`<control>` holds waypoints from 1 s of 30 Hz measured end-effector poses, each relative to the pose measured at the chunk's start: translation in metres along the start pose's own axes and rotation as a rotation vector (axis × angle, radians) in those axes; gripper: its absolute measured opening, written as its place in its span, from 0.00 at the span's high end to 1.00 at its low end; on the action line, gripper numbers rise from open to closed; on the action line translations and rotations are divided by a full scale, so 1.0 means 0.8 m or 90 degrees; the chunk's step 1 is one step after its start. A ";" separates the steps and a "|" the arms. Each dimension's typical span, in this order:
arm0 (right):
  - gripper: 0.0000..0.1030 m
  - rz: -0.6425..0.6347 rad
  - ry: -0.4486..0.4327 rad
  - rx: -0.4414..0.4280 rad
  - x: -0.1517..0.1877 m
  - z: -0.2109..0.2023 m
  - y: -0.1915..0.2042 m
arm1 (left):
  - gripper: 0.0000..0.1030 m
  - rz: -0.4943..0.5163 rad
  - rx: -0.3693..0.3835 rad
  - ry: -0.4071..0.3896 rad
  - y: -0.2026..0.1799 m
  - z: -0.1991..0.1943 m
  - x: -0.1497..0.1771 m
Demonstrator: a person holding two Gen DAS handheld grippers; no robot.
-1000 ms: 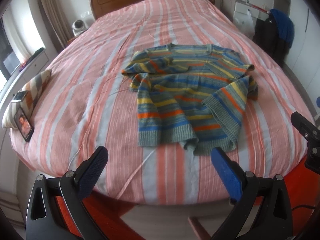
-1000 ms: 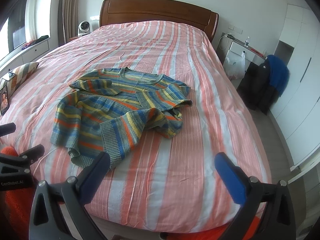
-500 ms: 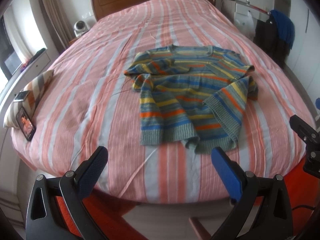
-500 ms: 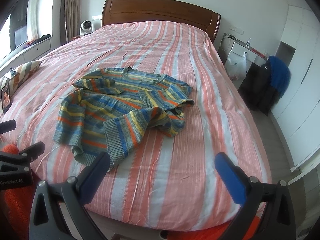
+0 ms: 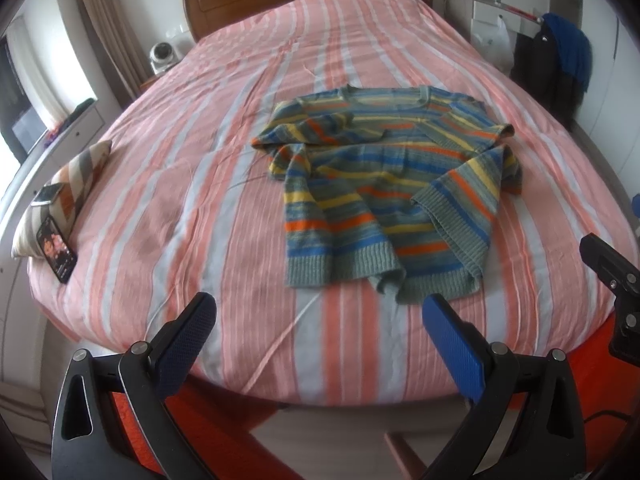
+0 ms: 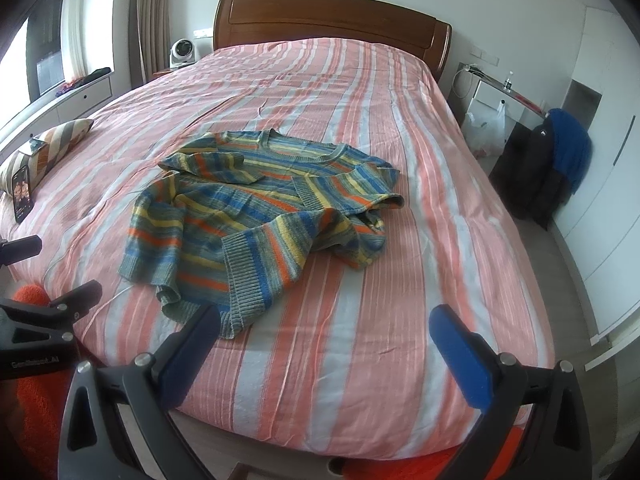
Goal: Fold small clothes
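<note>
Sweater (image 5: 384,184) lies mid-bed on the bedspread (image 5: 180,208), sleeves apparently crossed over its front, awaiting folding. Left gripper (image 5: 320,336) and right gripper (image 6: 332,340) hover near the foot edge, jaws spread, holding nothing, ready to reach.

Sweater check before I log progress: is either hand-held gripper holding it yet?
No, the sweater lies loose on the bed, and both the left hand-held gripper and the right hand-held gripper are open, short of it.

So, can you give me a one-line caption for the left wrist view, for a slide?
Open left claw above the bed edge, facing a striped sweater with both sleeves folded in.
</note>
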State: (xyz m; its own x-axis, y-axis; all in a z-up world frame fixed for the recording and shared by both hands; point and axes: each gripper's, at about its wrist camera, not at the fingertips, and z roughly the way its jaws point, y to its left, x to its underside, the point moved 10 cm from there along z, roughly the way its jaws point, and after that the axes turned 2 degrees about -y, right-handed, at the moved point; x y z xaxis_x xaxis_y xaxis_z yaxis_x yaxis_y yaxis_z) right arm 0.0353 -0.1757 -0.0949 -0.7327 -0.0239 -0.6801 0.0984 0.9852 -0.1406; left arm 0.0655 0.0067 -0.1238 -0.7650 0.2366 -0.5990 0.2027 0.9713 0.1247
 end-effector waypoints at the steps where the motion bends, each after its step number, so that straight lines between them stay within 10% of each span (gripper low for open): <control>1: 0.00 -0.001 0.001 -0.001 0.000 0.001 0.000 | 0.00 0.000 -0.001 0.000 0.001 0.000 0.000; 30: 0.00 -0.006 0.012 -0.009 0.003 0.009 0.007 | 0.00 0.003 0.002 0.003 -0.001 0.007 0.004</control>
State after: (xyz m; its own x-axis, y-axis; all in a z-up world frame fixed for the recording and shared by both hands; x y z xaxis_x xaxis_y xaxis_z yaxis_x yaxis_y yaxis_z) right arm 0.0389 -0.1715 -0.1029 -0.7458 -0.0299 -0.6655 0.0824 0.9872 -0.1368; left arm 0.0664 0.0062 -0.1303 -0.7673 0.2409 -0.5943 0.2080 0.9702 0.1247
